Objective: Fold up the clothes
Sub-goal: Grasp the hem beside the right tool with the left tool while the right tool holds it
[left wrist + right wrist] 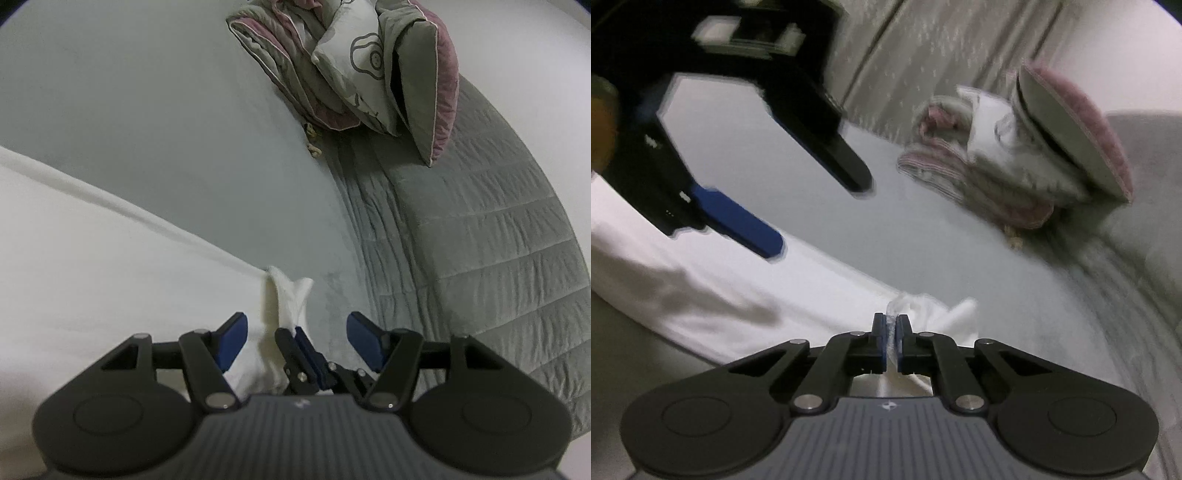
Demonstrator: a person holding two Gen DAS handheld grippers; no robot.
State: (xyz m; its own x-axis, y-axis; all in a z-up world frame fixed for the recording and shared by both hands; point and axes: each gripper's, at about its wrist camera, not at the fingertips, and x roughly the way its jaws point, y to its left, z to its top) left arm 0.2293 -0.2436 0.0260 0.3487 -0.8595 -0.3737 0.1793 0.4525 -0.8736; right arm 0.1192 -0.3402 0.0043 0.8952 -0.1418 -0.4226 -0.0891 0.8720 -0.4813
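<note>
A pale grey bed sheet fills most of both views, with a quilted grey coverlet alongside it and a heap of folded pink-and-grey bedding and pillows at its far end. Across the near part of the bed lies the task's thing, a white garment, spread fairly flat with a long straight edge running toward the grippers. What kind of garment it is I cannot tell, since only part of it shows and the right wrist view is blurred by motion.

The right gripper has its jaws closed tight on a bunched corner of the white garment, with cloth poking up between and beyond the fingers. The left gripper is spread wide and holds nothing; it hangs just over that same pinched corner, and the right gripper's fingers show between its blue pads.

My reading is that a fold is being carried by the right gripper alone, the corner lifted off the sheet. The next move calls for keeping that pinch firm while the corner travels across the body of the garment, and for the free gripper to find a second hold or pin the cloth so the edge stays straight.
</note>
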